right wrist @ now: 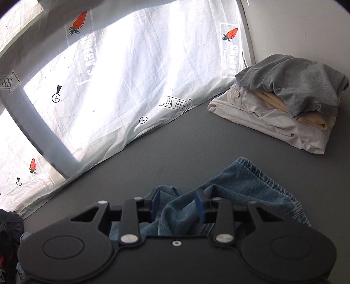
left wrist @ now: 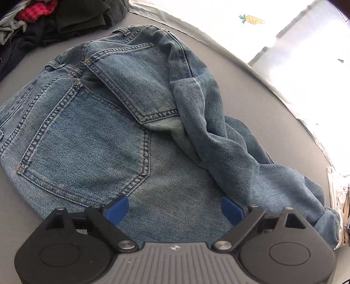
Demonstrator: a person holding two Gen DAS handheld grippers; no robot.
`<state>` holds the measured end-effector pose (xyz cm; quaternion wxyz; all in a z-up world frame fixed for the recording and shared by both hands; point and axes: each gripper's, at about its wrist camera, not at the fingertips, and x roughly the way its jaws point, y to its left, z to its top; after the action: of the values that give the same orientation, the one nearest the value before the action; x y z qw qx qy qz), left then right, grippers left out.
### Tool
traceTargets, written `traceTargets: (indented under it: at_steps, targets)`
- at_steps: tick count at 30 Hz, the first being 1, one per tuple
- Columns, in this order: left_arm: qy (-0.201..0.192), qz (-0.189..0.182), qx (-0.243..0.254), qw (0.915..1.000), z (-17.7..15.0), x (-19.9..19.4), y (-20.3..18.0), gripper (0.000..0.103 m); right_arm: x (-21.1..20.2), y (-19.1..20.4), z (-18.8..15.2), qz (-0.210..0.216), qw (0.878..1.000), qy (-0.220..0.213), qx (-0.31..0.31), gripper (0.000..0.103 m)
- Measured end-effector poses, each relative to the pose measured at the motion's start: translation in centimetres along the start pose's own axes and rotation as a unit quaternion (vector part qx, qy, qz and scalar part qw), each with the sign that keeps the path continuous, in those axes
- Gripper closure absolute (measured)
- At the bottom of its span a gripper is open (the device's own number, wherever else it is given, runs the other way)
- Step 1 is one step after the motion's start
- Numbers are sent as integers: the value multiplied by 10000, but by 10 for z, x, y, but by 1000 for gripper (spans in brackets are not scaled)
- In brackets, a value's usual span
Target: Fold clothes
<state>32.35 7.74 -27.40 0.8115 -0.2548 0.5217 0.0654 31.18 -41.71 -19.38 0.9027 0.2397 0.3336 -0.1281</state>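
Jeans [left wrist: 122,131] lie bunched on the grey table [left wrist: 258,104] under my left gripper [left wrist: 174,206], seat side up, with both back pockets showing and one leg twisted over the other toward the right edge. My left gripper hangs just above the denim below the nearer pocket; its blue pads [left wrist: 117,208] stand wide apart with nothing between them, so I read it as open. Whether the pads touch the cloth I cannot tell.

On the right wrist view, my right gripper [right wrist: 178,203] sits over a hemmed end of the jeans [right wrist: 251,185]. A fold of denim rises between its blue pads [right wrist: 200,206], but there is a clear gap on the left side, so the jaws look parted rather than clamped on it.

Beyond, a stack of folded clothes [right wrist: 284,109] rests in the far right corner of the table [right wrist: 175,142], grey on top, cream and white beneath, well apart from the jeans. A translucent sheet [right wrist: 131,76] printed with carrots runs along the table's far edge. A heap of dark and red clothes [left wrist: 43,19] lies at the left view's top left.
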Motion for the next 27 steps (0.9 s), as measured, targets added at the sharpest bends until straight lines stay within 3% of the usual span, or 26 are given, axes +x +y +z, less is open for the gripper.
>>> traceTargets:
  at_steps: [2,6,8,9,10,13,15,17,19,22,26,27]
  targets:
    - [16,149,-116,9998,1,2,6,11,22,9,3,-4,9996,248,-113,67]
    - [30,150,-350,9993,0,2,17,11,76,19,-3,-450,9930,1033,-347,62]
    - [20,137,-373,9992,1,3,17,11,92,16,-10,-664,9892,1228,-446,69]
    - [-5,137,-376,9992,1,2,17,11,94,14,-13,-681,9886,1230,-535,81]
    - [-30,149,-375,9992,1,1,18,11,91,13,-14,-666,9890,1169,-608,94]
    - [-219,258,-371,9987,1,-8,22,11,47,4,-19,-801,9930,530,-694,97]
    - [-394,187,-399,9983,0,-18,30,11,2,-9,-21,-1255,9904,88,-568,97]
    - [-528,72,-454,9976,-2,-26,39,12,-47,-32,-30,-1768,9840,-223,-12,97]
    - [-632,95,-571,9963,-6,-34,51,12,-66,-58,-47,-2014,9788,-13,364,97]
    - [-591,272,-694,9955,-8,-31,64,12,-57,-102,-83,-2225,9706,723,573,96]
    - [-670,452,-822,9933,-10,-37,81,12,-60,-127,-111,-1919,9697,730,1326,91]
    - [-737,478,-893,9921,-11,-40,85,12,-62,-130,-114,-1860,9690,668,1483,85]
